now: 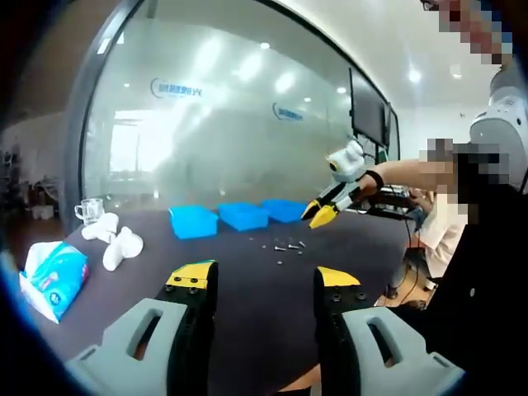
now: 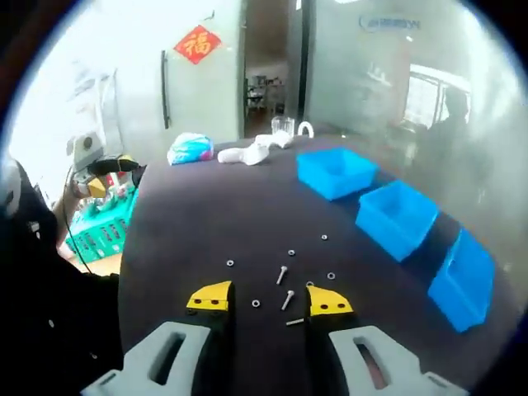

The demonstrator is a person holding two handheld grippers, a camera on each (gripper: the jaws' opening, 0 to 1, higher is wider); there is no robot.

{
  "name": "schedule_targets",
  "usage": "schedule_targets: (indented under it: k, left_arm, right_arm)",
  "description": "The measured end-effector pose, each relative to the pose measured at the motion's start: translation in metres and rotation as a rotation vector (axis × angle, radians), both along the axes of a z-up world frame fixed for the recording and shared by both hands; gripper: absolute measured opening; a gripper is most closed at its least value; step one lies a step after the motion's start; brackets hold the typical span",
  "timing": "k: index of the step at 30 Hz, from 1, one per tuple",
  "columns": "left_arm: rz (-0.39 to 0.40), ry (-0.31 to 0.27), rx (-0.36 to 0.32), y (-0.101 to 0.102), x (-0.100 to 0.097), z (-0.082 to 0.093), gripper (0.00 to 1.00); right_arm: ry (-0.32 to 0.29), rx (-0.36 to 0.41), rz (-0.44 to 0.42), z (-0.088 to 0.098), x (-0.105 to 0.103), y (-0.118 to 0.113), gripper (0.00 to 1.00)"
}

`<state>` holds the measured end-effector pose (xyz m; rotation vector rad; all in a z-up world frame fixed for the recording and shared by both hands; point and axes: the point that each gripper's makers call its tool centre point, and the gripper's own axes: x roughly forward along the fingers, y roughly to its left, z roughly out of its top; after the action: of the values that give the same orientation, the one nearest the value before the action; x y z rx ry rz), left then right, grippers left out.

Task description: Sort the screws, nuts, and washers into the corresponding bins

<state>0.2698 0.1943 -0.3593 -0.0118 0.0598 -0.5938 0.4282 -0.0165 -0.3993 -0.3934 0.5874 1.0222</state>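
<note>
Several small screws [image 2: 282,274], nuts and washers [image 2: 229,263] lie scattered on the dark table [image 2: 190,231], just ahead of my right gripper [image 2: 270,301]. It is open with nothing between its yellow-tipped jaws. Three blue bins [image 2: 334,172] [image 2: 396,216] [image 2: 462,280] stand in a row to the right of the parts. In the left gripper view my left gripper [image 1: 264,280] is open and holds nothing, well short of the parts [image 1: 289,246]. The bins [image 1: 192,221] [image 1: 243,215] [image 1: 285,209] stand beyond them. The right gripper [image 1: 324,213] reaches in from the right above the parts.
A blue tissue pack [image 1: 51,280], white objects [image 1: 115,239] and a glass cup [image 1: 91,210] sit at the table's left end. A green crate [image 2: 103,227] stands off the table's edge. A glass wall [image 1: 247,115] runs behind the table. A person [image 1: 470,247] stands at the right.
</note>
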Motion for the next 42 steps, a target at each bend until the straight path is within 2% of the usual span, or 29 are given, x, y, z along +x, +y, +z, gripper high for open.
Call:
schedule_targets:
  k: [3,5,9,11,14,20,22,26,33,42]
  left_arm:
    - [0.004,0.001,-0.004,0.001,-0.001,-0.001,0.46]
    - [0.004,0.002,-0.006,0.000,-0.001,-0.002,0.46]
    - [0.006,0.001,-0.009,0.000,-0.003,-0.002,0.46]
    - [0.008,0.003,-0.010,0.001,-0.003,-0.002,0.46]
    - [0.008,0.004,-0.014,0.000,-0.005,-0.003,0.46]
    - [0.014,0.004,-0.026,0.000,-0.007,-0.006,0.46]
    - [0.020,0.005,-0.014,0.000,-0.008,-0.008,0.46]
    - [0.027,0.006,-0.013,0.001,-0.010,-0.009,0.46]
    - [0.028,0.008,-0.017,0.001,-0.013,-0.011,0.46]
    - [0.031,0.017,-0.024,0.003,-0.013,-0.015,0.46]
  right_arm:
    - [0.031,-0.040,-0.003,-0.006,0.001,0.009,0.26]
    - [0.079,-0.060,-0.012,-0.011,0.003,0.015,0.25]
    - [0.105,-0.114,-0.007,-0.021,0.005,0.020,0.24]
    - [0.109,-0.147,0.027,-0.026,0.005,0.023,0.24]
    - [0.128,-0.205,0.032,-0.034,0.011,0.023,0.23]
    - [0.145,-0.273,0.043,-0.042,0.021,0.027,0.20]
    - [0.145,-0.294,0.059,-0.045,0.022,0.030,0.16]
    - [0.170,-0.363,0.038,-0.054,0.030,0.030,0.16]
    - [0.188,-0.419,0.032,-0.064,0.035,0.031,0.16]
    - [0.222,-0.440,0.020,-0.070,0.035,0.029,0.12]
